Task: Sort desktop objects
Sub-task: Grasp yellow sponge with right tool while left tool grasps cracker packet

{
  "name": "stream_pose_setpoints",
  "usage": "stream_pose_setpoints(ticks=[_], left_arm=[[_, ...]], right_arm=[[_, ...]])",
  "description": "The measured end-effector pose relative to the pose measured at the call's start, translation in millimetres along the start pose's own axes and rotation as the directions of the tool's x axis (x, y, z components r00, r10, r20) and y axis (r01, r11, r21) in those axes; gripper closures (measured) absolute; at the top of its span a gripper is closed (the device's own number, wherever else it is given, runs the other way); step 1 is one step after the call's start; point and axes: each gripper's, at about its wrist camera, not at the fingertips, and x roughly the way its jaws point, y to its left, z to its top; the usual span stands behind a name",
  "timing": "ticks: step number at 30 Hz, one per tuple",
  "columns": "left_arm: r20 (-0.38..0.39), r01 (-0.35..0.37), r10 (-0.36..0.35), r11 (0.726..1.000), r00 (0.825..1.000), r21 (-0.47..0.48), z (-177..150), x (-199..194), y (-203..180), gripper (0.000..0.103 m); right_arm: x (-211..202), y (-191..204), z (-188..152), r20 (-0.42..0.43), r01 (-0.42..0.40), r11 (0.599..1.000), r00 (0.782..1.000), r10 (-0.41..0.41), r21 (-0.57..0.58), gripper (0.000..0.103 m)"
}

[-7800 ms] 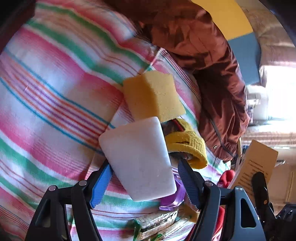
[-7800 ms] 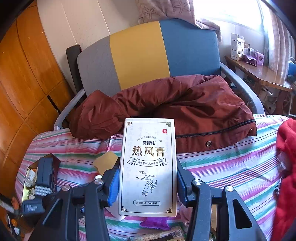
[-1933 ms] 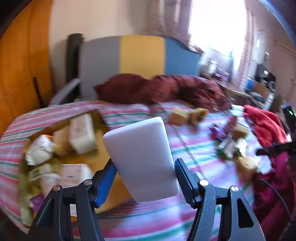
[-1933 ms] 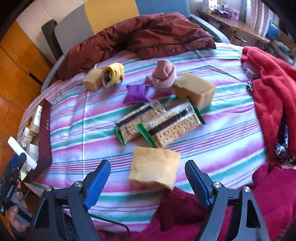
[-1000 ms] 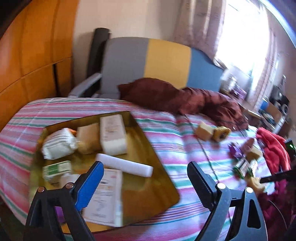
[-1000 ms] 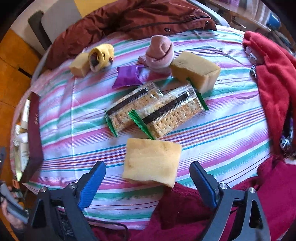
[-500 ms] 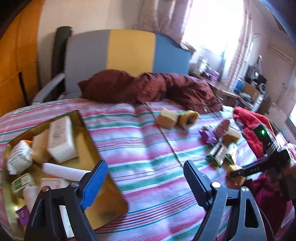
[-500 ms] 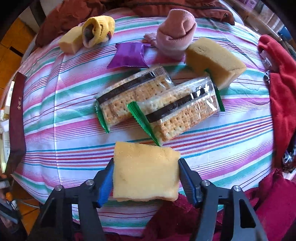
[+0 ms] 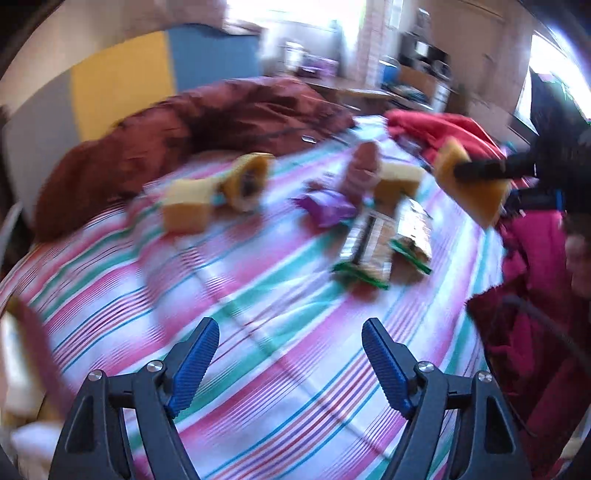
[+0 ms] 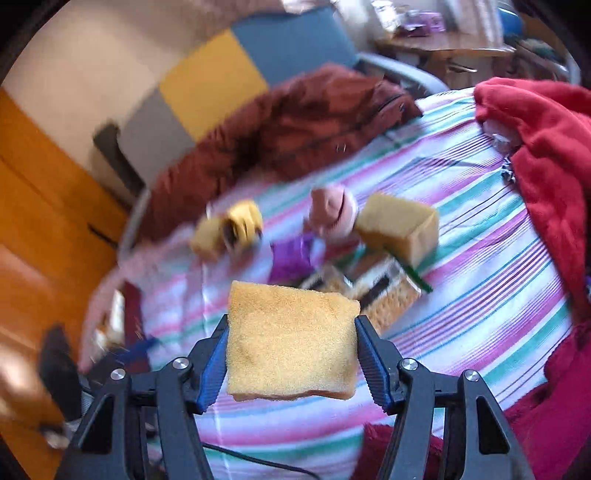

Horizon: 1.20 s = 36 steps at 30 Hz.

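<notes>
Yellow sponge (image 10: 291, 341) clamped in right tongs (image 10: 291, 350), left tongs (image 9: 290, 363) empty, closing

No text, label, brand, number or sign can be read in either view. The clear plastic cracker packets with green ends (image 9: 384, 240) carry a dark printed band, but motion blur smears whatever is printed on it. The small shiny purple foil packet (image 10: 291, 258) shows no legible print, and the boxes on the far wooden desk (image 10: 417, 18) are too small and blurred to tell.
</notes>
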Motion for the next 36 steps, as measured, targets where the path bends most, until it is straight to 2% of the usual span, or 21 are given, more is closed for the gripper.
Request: stream_pose_setpoints(ticks=[2, 8, 13, 18, 20, 23, 30, 36], left_arm=[[-0.034, 0.014, -0.012, 0.998, 0.999, 0.066, 9, 18, -13, 0.026], [-0.068, 0.068, -0.055, 0.976, 0.996, 0.209, 29, 51, -41, 0.027], [-0.104, 0.108, -0.079, 0.945, 0.991, 0.310, 43, 73, -61, 0.027], [-0.139, 0.121, -0.074, 0.923, 0.987, 0.366, 57, 97, -75, 0.030], [-0.140, 0.148, -0.105, 0.927, 0.985, 0.346, 63, 103, -75, 0.035], [-0.134, 0.166, -0.131, 0.940, 0.982, 0.300, 68, 106, -70, 0.053], [-0.114, 0.130, -0.106, 0.967, 0.988, 0.221, 49, 89, -58, 0.054], [-0.073, 0.048, -0.041, 0.993, 0.996, 0.104, 18, 63, -44, 0.054]], right_arm=[[-4, 3, 1, 0.036, -0.037, 0.999, 0.999, 0.036, 0.030, 0.039], [-11, -12, 4, 0.099, -0.150, 0.982, 0.985, 0.138, 0.119, 0.038], [-11, -22, 5, 0.125, -0.188, 0.969, 0.978, 0.169, 0.160, 0.038], [-11, -22, 6, 0.134, -0.209, 0.965, 0.973, 0.189, 0.158, 0.037], [-11, -22, 6, 0.135, -0.207, 0.966, 0.973, 0.187, 0.156, 0.036], [-11, -22, 6, 0.136, -0.205, 0.967, 0.973, 0.184, 0.154, 0.036], [-7, -14, 6, 0.110, -0.167, 0.980, 0.982, 0.155, 0.112, 0.036], [6, 4, 5, 0.038, -0.102, 0.995, 0.994, 0.101, 0.016, 0.036]])
